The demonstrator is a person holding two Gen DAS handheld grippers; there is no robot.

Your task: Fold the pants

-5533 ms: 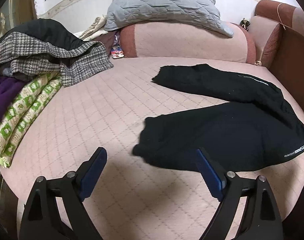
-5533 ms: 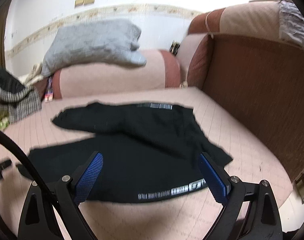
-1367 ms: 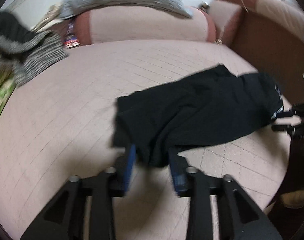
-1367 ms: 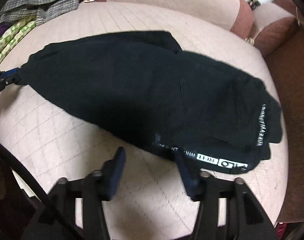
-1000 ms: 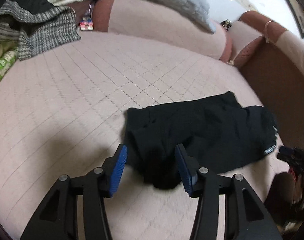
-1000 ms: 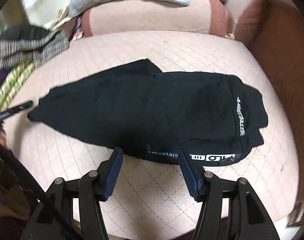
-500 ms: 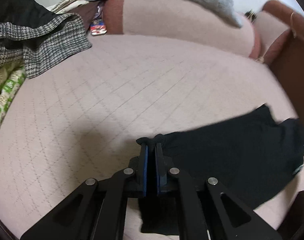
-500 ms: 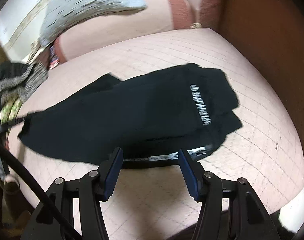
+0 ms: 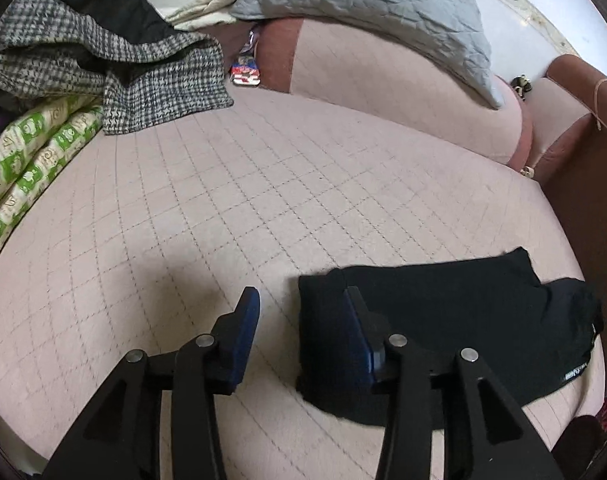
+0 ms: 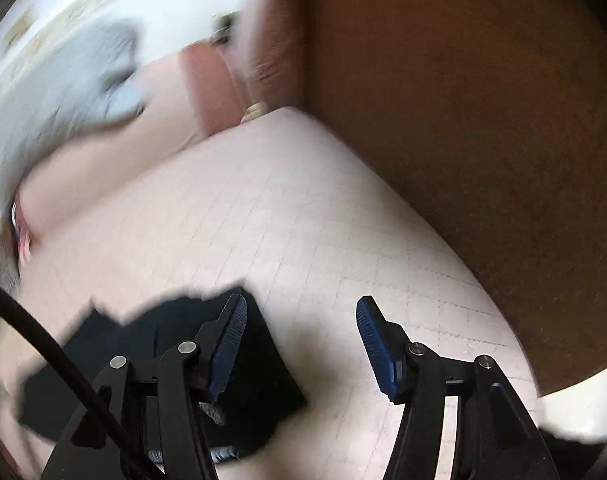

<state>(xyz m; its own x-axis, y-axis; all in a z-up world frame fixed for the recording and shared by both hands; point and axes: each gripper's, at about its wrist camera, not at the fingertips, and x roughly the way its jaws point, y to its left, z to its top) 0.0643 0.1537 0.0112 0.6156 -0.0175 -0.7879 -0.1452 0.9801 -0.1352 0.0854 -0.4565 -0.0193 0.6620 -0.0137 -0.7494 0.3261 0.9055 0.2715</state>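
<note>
Black pants lie folded in a flat bundle on the pink quilted bed, near its front edge by the brown side panel. My left tongs have just been opening, nothing between the pads; right pad overlaps the bundle's left edge. My right tongs stand apart, empty, pants under the left pad; view blurred
</note>
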